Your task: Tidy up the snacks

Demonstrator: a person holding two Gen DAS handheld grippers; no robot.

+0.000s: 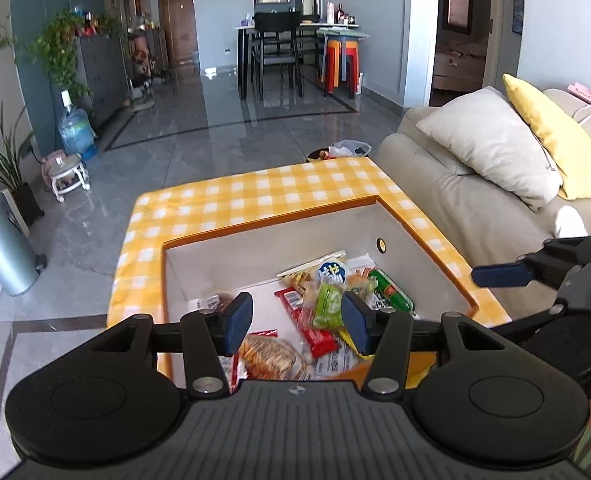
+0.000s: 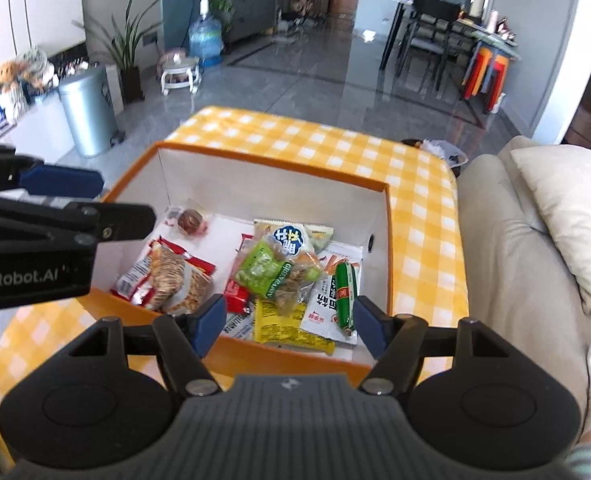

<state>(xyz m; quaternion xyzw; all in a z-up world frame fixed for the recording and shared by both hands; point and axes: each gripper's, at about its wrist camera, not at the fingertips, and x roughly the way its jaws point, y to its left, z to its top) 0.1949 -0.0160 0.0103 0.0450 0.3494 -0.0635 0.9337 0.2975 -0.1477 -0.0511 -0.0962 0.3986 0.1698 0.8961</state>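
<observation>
An orange-rimmed box (image 1: 271, 219) (image 2: 279, 168) with white inner walls sits on a yellow checked table and holds several snack packets. Among them are a green nut pack (image 2: 267, 270) (image 1: 327, 304), a green sausage (image 2: 345, 294) (image 1: 391, 290), a cracker pack (image 2: 175, 276) (image 1: 267, 356), a red bar (image 1: 307, 320), a yellow packet (image 2: 291, 330) and a round brown sweet (image 2: 190, 221). My left gripper (image 1: 295, 320) is open and empty above the box's near side. My right gripper (image 2: 289, 326) is open and empty above the box's near edge.
A beige sofa (image 1: 475, 184) (image 2: 527, 240) with cushions lies right of the table. A metal bin (image 2: 87, 116), plants and a water jug (image 2: 205, 40) stand on the floor to the left. A dining table with chairs (image 1: 279, 48) stands far back.
</observation>
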